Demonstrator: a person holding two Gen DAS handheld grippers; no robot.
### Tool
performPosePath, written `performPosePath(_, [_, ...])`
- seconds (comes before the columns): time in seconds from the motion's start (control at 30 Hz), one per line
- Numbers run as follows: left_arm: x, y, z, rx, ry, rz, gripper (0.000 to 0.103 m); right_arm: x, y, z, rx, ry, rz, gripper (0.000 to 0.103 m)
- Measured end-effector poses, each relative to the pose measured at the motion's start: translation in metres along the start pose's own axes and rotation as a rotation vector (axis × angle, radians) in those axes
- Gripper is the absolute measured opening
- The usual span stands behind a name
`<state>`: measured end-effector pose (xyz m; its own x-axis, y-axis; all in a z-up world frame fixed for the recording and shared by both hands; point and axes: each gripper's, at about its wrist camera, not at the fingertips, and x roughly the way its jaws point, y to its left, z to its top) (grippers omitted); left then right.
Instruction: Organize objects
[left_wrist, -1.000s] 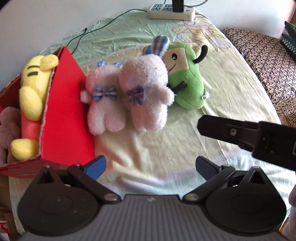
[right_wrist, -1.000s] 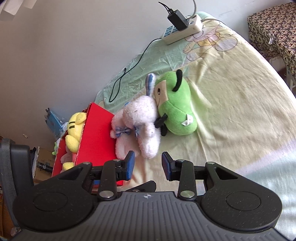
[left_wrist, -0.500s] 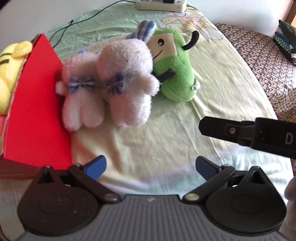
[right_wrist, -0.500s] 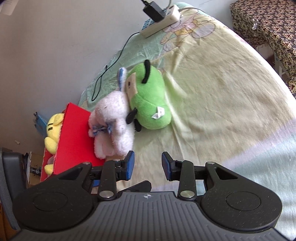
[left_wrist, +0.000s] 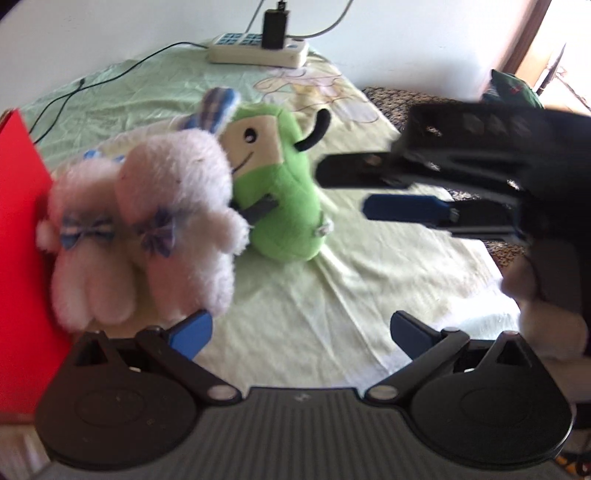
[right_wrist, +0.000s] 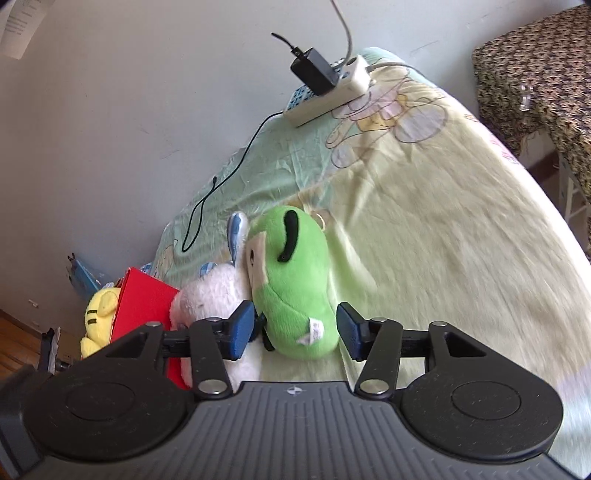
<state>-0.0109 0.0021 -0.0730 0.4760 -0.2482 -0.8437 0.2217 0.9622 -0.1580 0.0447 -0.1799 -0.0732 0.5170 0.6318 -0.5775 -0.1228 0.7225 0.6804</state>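
Observation:
A green plush (left_wrist: 280, 192) with a cream face lies on the pale green sheet, leaning against two pink bunnies (left_wrist: 177, 221) with blue bows. My right gripper (right_wrist: 295, 330) is open, and the green plush's (right_wrist: 295, 280) lower end shows between its blue pads without being clamped. In the left wrist view the right gripper (left_wrist: 343, 190) comes in from the right, its tips next to the plush. My left gripper (left_wrist: 301, 330) is open and empty, low over the sheet in front of the bunnies. A red box (left_wrist: 18, 258) stands to their left.
A yellow plush (right_wrist: 98, 317) sits inside the red box (right_wrist: 144, 306). A white power strip (left_wrist: 258, 55) with a black charger and a cable lies at the far end of the sheet. A patterned stool (right_wrist: 535, 74) stands to the right. A hand (left_wrist: 546, 325) holds the right gripper.
The right gripper has opened wider and moved in to the green plush. The left gripper has shifted forward and right, so the red box has slid to the view's left edge.

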Motion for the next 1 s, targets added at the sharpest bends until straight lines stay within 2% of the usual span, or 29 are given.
performPosePath(0.27, [0.017,0.013,0.0,-0.033,0.004,-0.071,0.1,0.036,-0.006,0.027,0.007,0.105,0.053,0.058])
performPosePath(0.4, [0.016,0.015,-0.005,-0.025,0.005,-0.078,0.1,0.051,-0.008,0.03,0.001,0.129,0.048,0.058])
performPosePath(0.53, [0.011,0.017,-0.007,-0.029,0.008,-0.092,0.1,0.061,-0.018,0.026,0.057,0.146,0.076,0.06])
performPosePath(0.7, [-0.004,0.01,-0.008,0.0,-0.039,-0.124,0.1,0.049,-0.025,0.023,0.095,0.144,0.098,0.053])
performPosePath(1.0, [-0.007,-0.006,0.003,0.033,-0.077,-0.166,0.1,0.01,-0.041,0.004,0.137,0.155,0.087,0.053])
